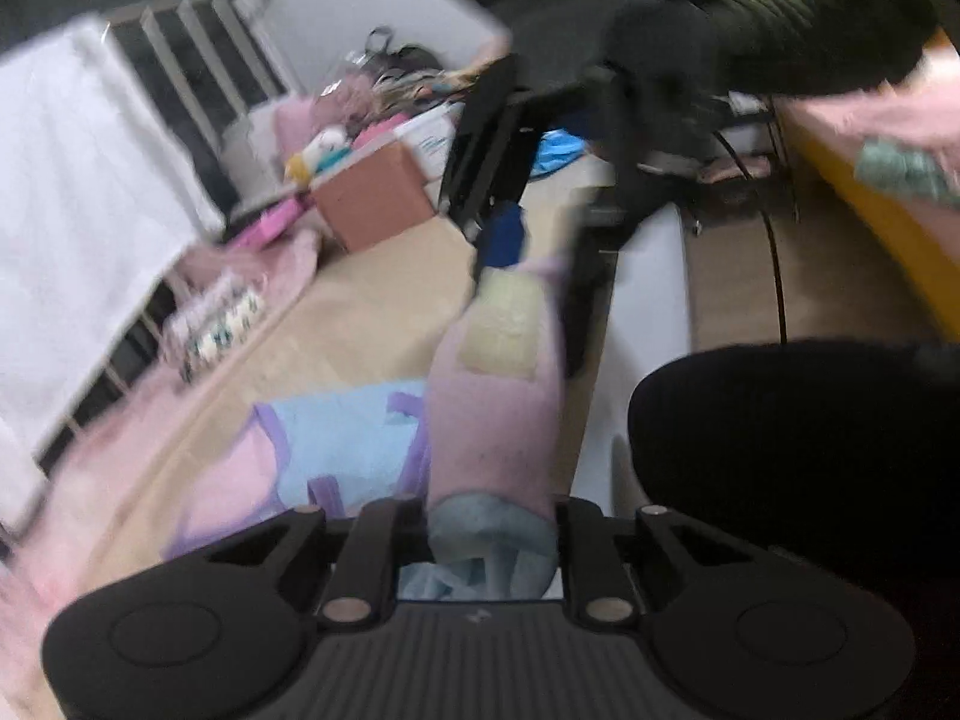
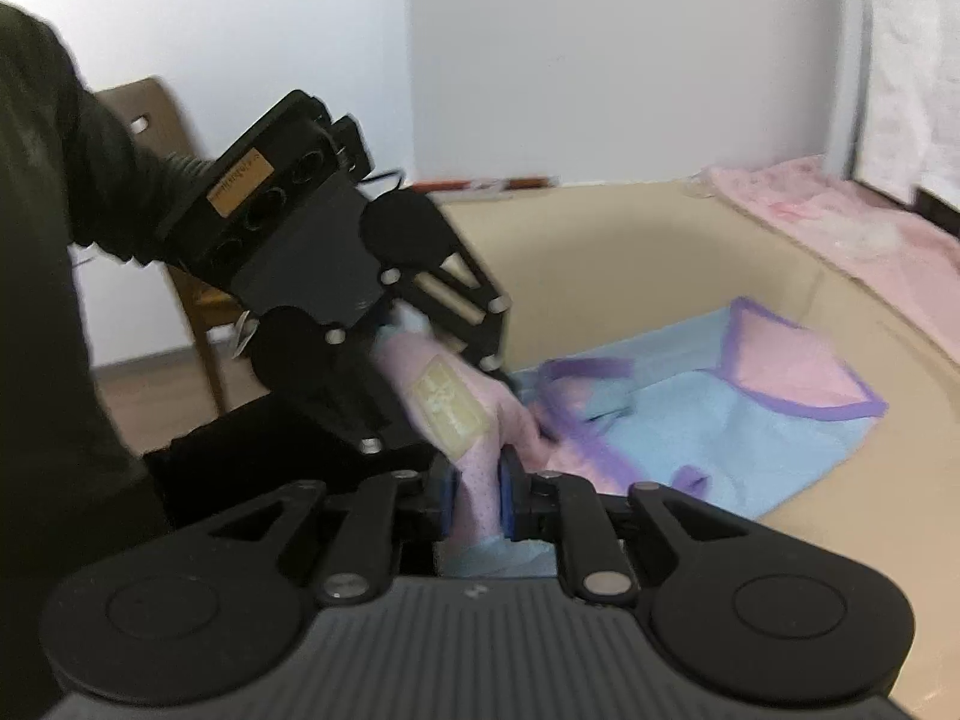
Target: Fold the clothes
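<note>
Both grippers, left (image 1: 489, 534) and right (image 2: 477, 501), are pinched on the garment's pink strip (image 2: 474, 420), raised above the worktop (image 2: 600, 264); thin fleece could be lost if either grip slackens.

White walls (image 2: 540, 60), brown wooden chair (image 2: 162, 120), wood floor (image 2: 150, 384), beige tabletop (image 2: 600, 252), cardboard box (image 1: 372, 198), metal railing (image 1: 198, 48).

Both hand-held grippers are matte black: left hand-held gripper (image 2: 456, 360) has silver pivot screws, a row of round recesses and a tan label with blurred print; right hand-held gripper (image 2: 477, 495) has blue finger pads (image 2: 506, 495), ribbed base, two round discs. Person wears a dark ribbed sleeve (image 2: 90, 192).
</note>
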